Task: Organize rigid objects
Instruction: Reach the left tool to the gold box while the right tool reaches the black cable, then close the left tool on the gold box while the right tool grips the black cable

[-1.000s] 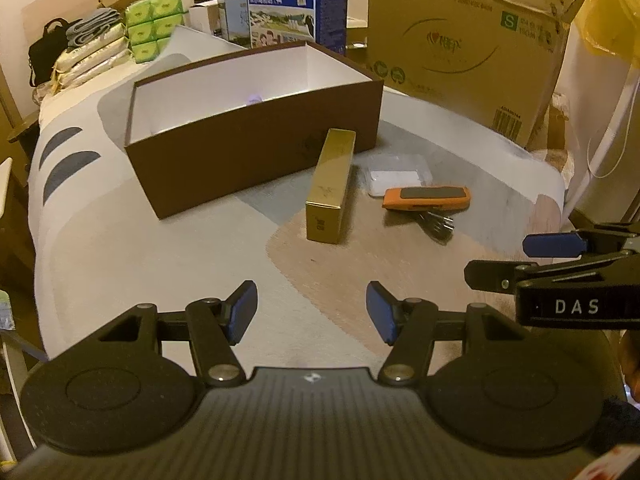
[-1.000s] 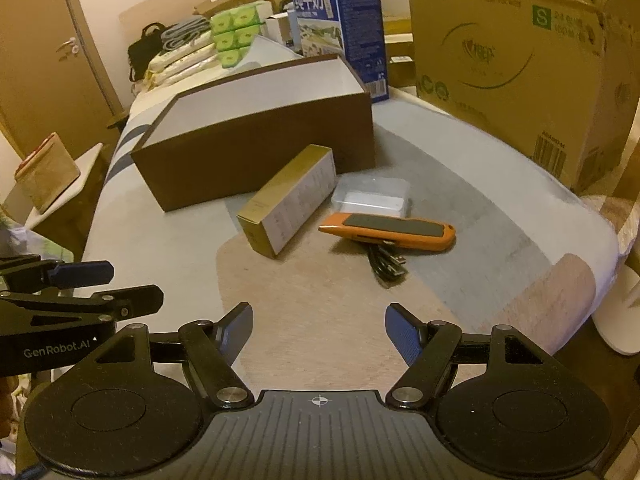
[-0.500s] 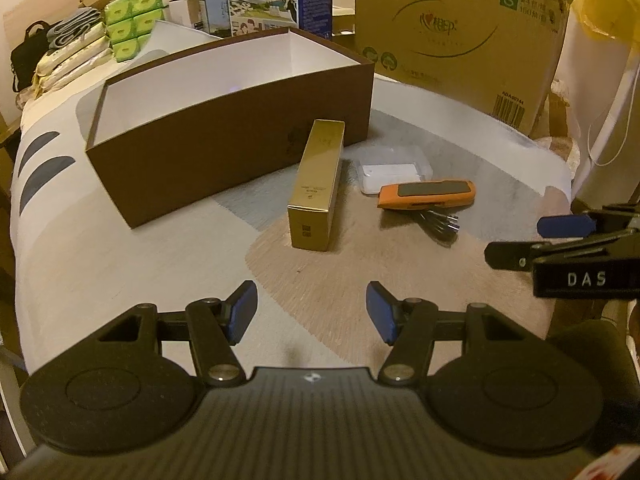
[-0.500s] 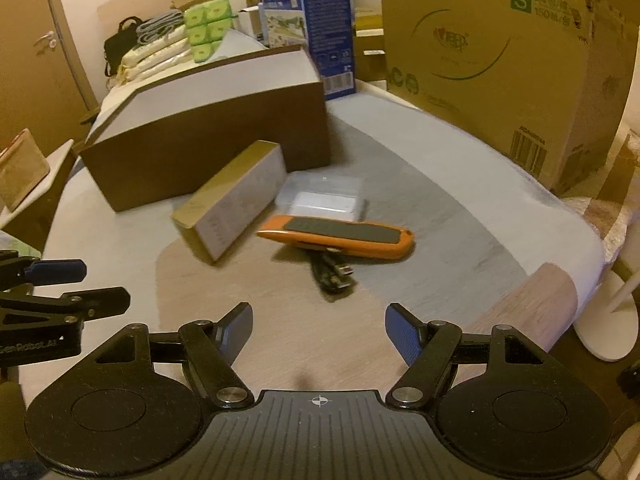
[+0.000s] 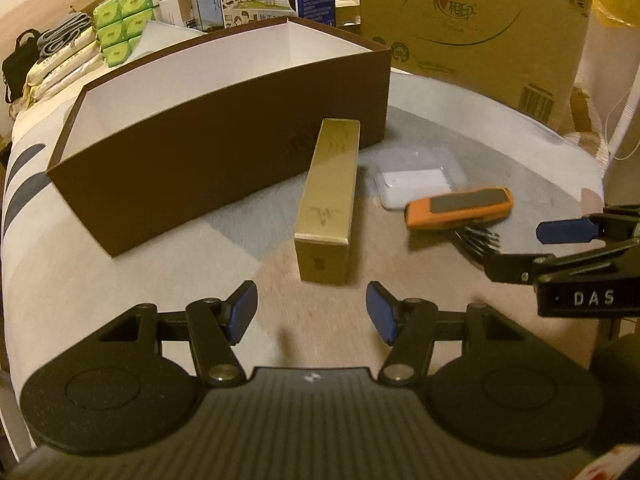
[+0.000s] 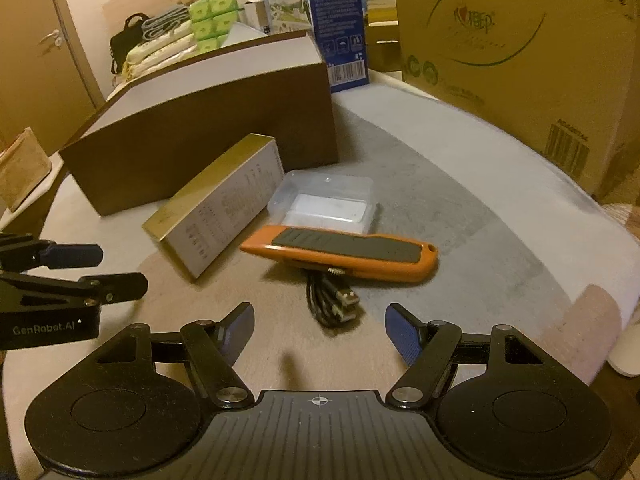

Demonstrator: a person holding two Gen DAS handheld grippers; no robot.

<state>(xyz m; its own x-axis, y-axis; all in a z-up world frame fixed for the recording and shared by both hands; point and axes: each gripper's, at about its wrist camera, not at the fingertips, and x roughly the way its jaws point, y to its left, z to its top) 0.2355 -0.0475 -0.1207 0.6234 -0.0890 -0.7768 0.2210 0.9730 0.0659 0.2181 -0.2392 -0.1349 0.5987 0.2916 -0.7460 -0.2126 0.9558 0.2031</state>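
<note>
- Your brown box has a white inside.
- The long carton is gold.
- The utility knife is orange with a grey panel.
- Your gripper pads are blue.
- The cable is black.

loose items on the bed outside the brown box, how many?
4: gold box beside the brown box, clear case right of it, orange knife in front, cable under the knife. Box floor partly hidden.

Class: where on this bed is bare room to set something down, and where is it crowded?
Free: the sheet left of the long gold carton, before the open brown box, and right of the orange utility knife. Crowded: knife, clear plastic case and black cable bunch together.
</note>
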